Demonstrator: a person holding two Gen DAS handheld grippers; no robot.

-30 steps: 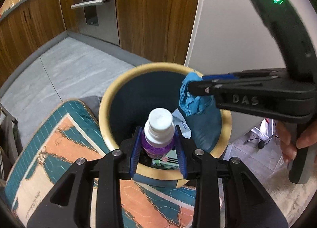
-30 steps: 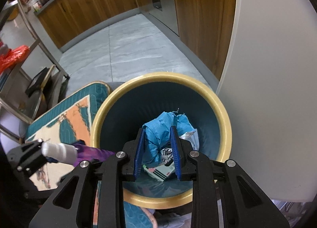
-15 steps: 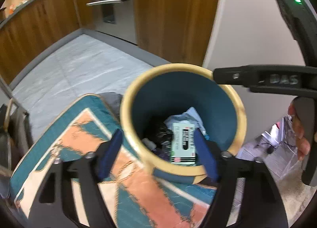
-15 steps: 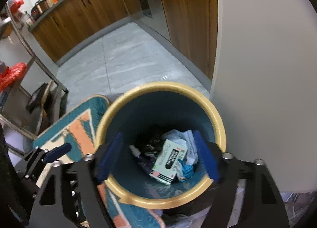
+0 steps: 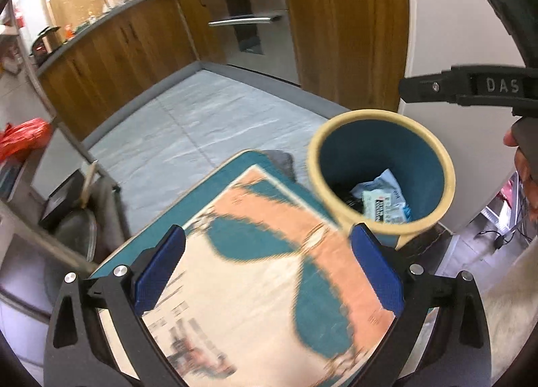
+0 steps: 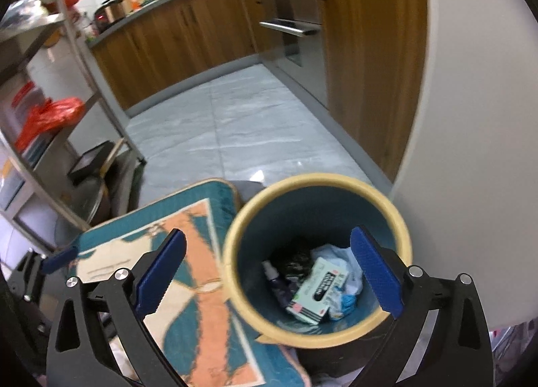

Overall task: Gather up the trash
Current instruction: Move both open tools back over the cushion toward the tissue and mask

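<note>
We hold our left gripper [image 5: 269, 272] over the mat [image 5: 255, 272]. Its jaws are opening wide and nothing is between them. Our right gripper [image 6: 269, 274] hangs above the bin [image 6: 400, 229]; its jaws are opening too, and they hold nothing. The trash lies at the bottom of the bin: a box [image 6: 314, 292], a small bottle [image 6: 274, 277], and crumpled blue and white wrappers [image 6: 349, 286]. The bin stands just beside the mat, by a white wall [image 6: 470, 117].

Trash [image 6: 314, 289] lies in the bin [image 6: 400, 229], beside the mat [image 6: 188, 252].
</note>
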